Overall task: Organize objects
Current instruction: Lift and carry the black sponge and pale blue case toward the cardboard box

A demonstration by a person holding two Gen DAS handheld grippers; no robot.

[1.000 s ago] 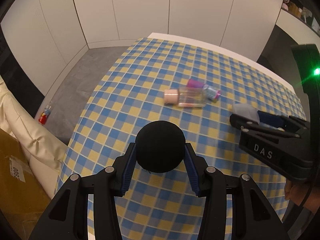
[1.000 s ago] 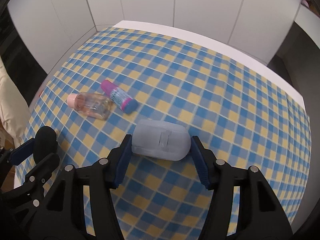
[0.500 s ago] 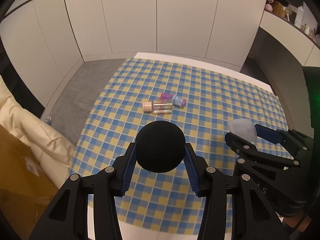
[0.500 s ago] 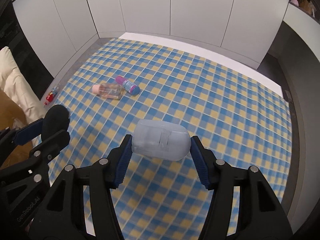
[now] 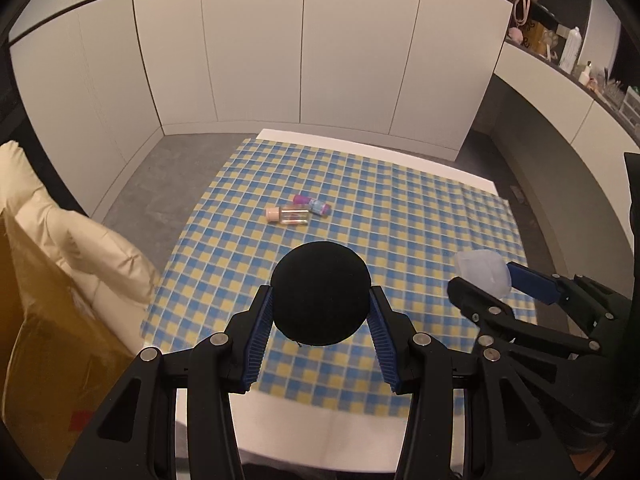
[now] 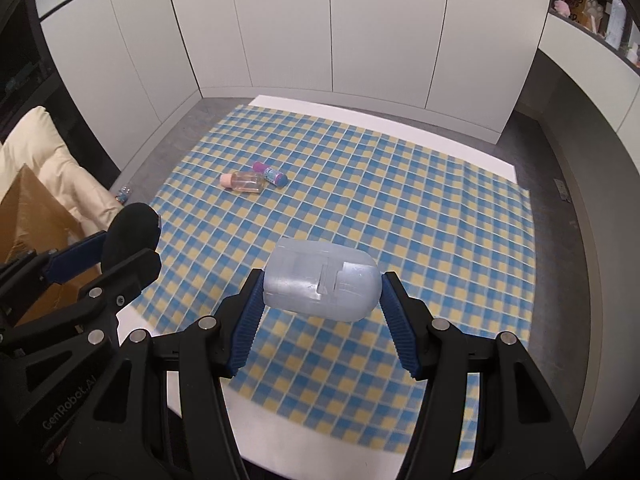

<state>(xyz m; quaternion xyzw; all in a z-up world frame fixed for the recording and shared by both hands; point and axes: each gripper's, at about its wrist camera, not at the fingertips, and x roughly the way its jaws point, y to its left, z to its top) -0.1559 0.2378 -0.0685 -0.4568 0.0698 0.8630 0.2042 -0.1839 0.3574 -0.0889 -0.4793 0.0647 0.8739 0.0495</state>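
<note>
My left gripper (image 5: 320, 300) is shut on a round black ball (image 5: 320, 292) and holds it well above the checked tablecloth (image 5: 400, 208). My right gripper (image 6: 322, 286) is shut on a pale translucent grey case (image 6: 320, 284), also lifted high over the cloth (image 6: 400, 200). The black ball (image 6: 130, 230) in the left gripper (image 6: 120, 246) appears at the left of the right wrist view; the grey case (image 5: 482, 274) in the right gripper (image 5: 486, 280) appears at the right of the left wrist view. A clear bottle with a peach cap (image 5: 289, 215) and a pink and blue tube (image 5: 312, 205) lie side by side on the cloth.
The table stands in front of white cabinet doors (image 5: 320, 60). A cream cushion (image 5: 80, 240) and a brown cardboard box (image 5: 36, 360) sit left of the table. A small bottle (image 6: 122, 194) lies on the grey floor. A shelf (image 5: 560, 48) with small items runs along the right wall.
Both grippers have risen and pulled back from the table with their objects still held, so the cloth, bottle and tube look smaller and farther. The near table edge has come into view.
</note>
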